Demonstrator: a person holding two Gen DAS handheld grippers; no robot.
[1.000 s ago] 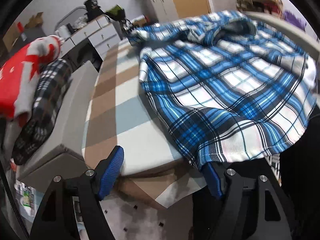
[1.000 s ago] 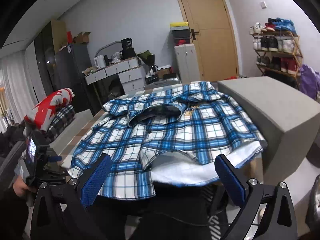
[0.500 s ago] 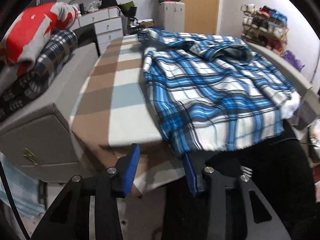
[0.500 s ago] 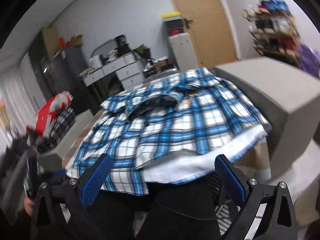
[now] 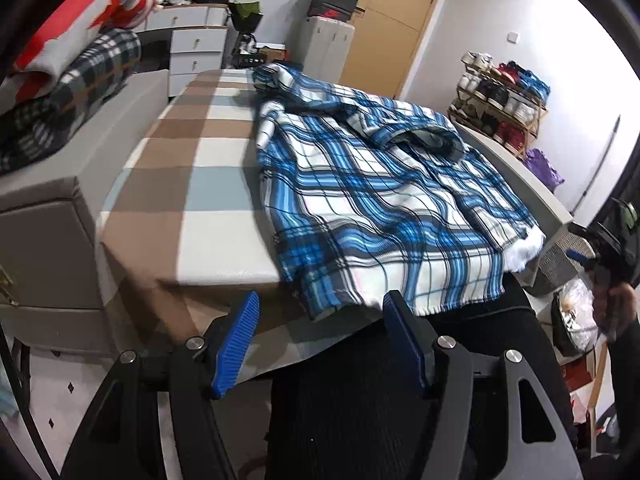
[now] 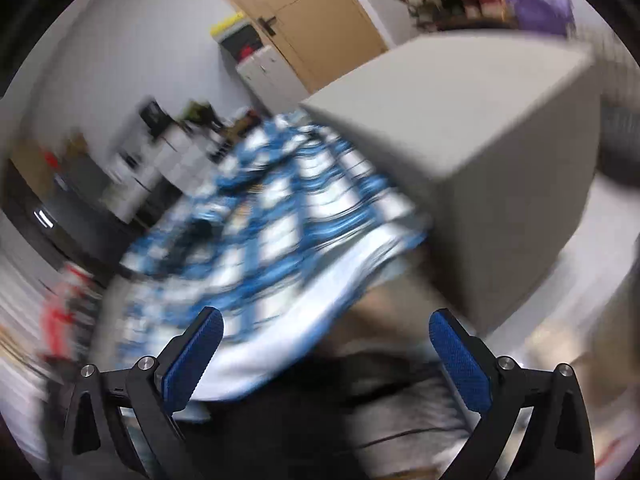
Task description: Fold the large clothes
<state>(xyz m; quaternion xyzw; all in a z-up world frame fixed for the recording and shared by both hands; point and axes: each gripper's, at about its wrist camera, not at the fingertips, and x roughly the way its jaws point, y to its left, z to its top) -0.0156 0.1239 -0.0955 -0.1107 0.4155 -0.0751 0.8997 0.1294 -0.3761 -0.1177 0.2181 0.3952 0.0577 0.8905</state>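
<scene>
A blue and white plaid shirt [image 5: 380, 200] lies spread on a table [image 5: 168, 184] covered by a brown, white and pale blue checked cloth; the shirt fills the right half of the table, its collar toward the far end, its near hem draped over the near edge; the table's left half is bare cloth. The left gripper [image 5: 320, 340] hangs just short of the table's near edge, below the hem; its jaws have just been opening and stand apart, with nothing between them, though the right finger [image 5: 404, 340] sits just beside the hanging hem. Left of the table, folded red-and-white and dark checked clothes [image 5: 72, 64] sit on a grey block. In the blurred right wrist view, the right gripper [image 6: 324, 354] is spread wide and empty, near the shirt's [image 6: 256, 248] white lower edge at the table's right corner; a grey block [image 6: 500, 152] stands to the table's right.
</scene>
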